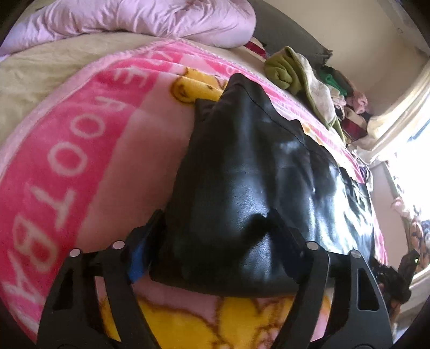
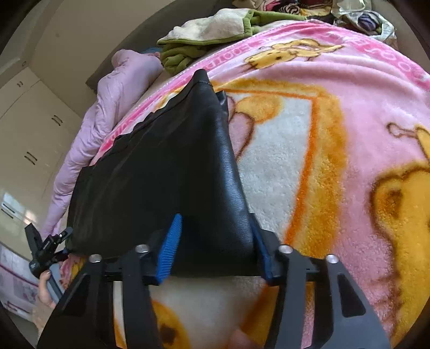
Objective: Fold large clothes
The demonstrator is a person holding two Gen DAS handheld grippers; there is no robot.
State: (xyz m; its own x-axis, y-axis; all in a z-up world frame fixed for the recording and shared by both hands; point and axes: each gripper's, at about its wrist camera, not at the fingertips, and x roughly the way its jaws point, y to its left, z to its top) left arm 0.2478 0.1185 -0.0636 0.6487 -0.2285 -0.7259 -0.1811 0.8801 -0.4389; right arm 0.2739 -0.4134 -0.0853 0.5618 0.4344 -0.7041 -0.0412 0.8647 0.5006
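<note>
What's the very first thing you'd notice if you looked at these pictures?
A shiny black leather garment lies in the middle of a fluffy pink blanket with yellow cartoon bears. Two sets of tongs reach over its near edge, the left tongs at one corner and the right tongs at the other. Behind it, a green and cream cloth sits on a messy pile.

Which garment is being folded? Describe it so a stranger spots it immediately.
Find the pink cartoon-print blanket covering the bed. On it lies a black leather-look garment, its near edge between the fingers of both hand-held grippers. It is the only glossy black piece; the olive-green fleece and lilac quilt are matte.
</note>
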